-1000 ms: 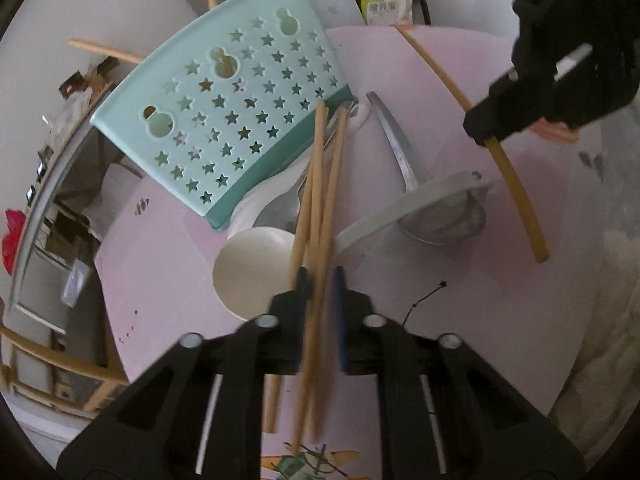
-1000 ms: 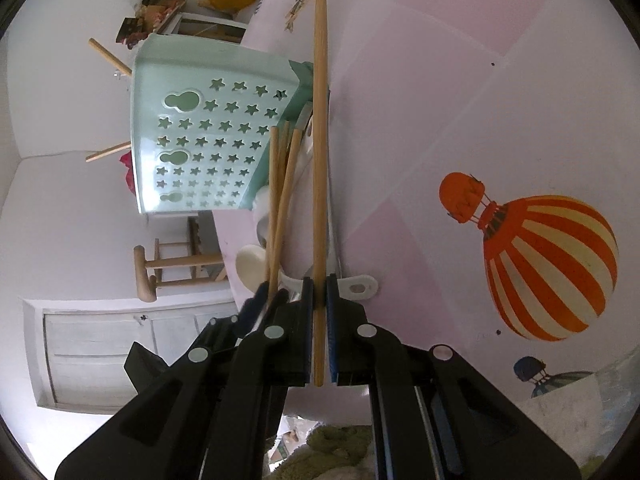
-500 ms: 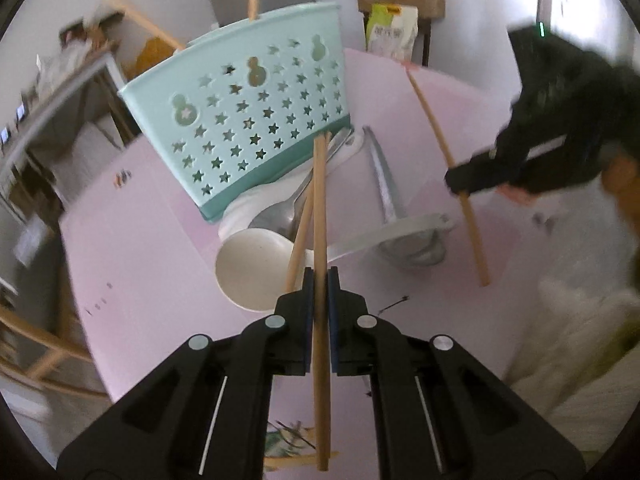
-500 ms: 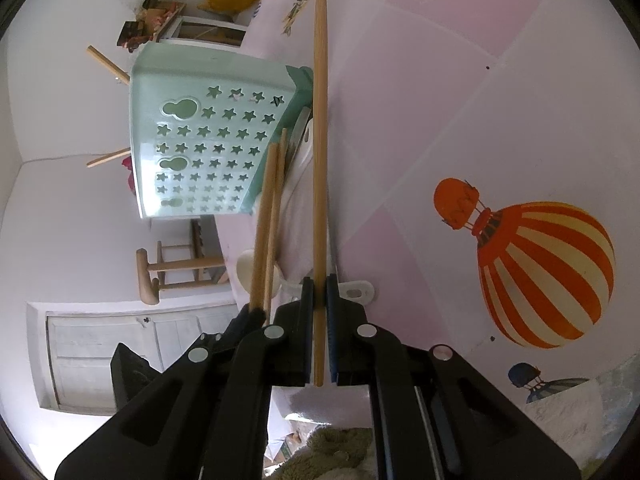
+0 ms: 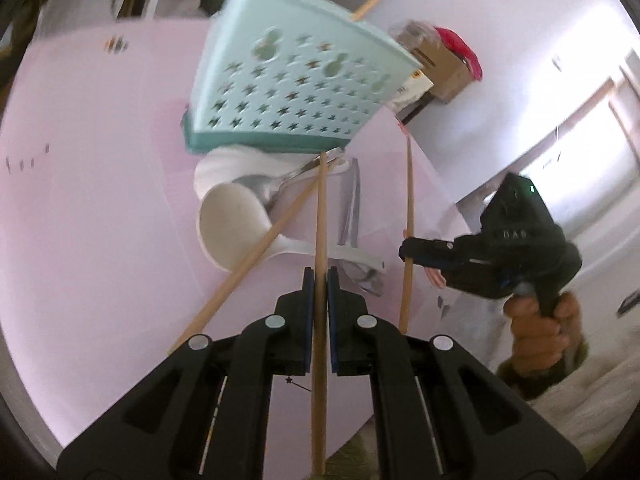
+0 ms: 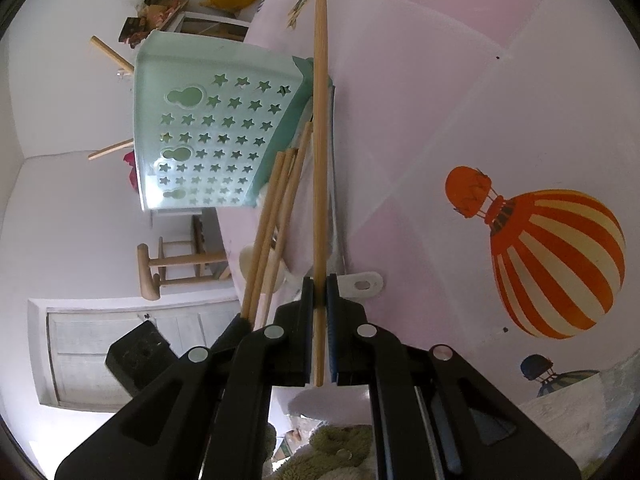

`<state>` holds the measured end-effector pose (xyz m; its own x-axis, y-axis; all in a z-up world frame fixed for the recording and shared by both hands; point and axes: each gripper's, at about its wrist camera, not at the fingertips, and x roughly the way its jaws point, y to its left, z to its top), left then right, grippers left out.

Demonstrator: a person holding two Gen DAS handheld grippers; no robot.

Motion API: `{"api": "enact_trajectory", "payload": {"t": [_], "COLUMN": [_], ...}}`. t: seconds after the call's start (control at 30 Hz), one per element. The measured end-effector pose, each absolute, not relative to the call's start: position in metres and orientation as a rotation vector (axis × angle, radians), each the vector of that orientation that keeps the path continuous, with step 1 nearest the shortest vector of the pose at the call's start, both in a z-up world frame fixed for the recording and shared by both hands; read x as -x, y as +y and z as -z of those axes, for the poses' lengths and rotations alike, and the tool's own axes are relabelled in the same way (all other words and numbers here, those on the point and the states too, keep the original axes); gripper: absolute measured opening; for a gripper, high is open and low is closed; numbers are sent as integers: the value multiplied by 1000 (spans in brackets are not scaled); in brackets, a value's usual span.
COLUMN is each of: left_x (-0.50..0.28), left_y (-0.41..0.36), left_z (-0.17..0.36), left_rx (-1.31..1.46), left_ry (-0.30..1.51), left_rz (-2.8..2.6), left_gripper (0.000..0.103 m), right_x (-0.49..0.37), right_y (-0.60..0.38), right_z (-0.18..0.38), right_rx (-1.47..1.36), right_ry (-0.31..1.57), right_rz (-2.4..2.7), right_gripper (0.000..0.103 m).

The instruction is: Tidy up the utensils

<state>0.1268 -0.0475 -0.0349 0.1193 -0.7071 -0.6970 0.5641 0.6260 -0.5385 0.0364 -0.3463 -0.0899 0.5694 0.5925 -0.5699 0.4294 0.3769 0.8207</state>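
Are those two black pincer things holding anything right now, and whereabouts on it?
Yes. The left tool pinches a wooden chopstick partway along its length. The right tool grips another chopstick near its lower end.

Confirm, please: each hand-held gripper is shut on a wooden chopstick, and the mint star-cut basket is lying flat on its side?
Not quite. The left wrist view shows the basket standing upright, chopsticks poking from its top. Both the left hand-held gripper and the right hand-held gripper do hold a chopstick.
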Motion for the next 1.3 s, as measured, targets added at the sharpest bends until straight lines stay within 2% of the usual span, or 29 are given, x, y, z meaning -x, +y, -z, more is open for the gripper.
{"api": "enact_trajectory", "payload": {"t": [0.23,0.53,0.83,1.07,1.3], "left_x": [-133,-132,-124,-120,-129], "left_y": [-42,-47,-29,-12,-23], "left_z": [53,54,18,-19,-50], "left_rx": [235,253,341,413,444], "left_ry": [1177,1169,1102,979,907], "left_rz": [913,919,973,1017,1045], "left_gripper": [5,5,5,5,5], "right_x": [-37,-37,-37,-36,-32], "right_y": [-345,-344,-344,-345,-347], "right_z": [89,89,90,90,90], "right_rx": [-1238,-1241,-1246,-1246,-1259], "right_ry": [1030,1033,1028,1023,1013], "right_rz": [-134,-135,-136,-143,-144], "right_gripper": [7,7,7,7,7]}}
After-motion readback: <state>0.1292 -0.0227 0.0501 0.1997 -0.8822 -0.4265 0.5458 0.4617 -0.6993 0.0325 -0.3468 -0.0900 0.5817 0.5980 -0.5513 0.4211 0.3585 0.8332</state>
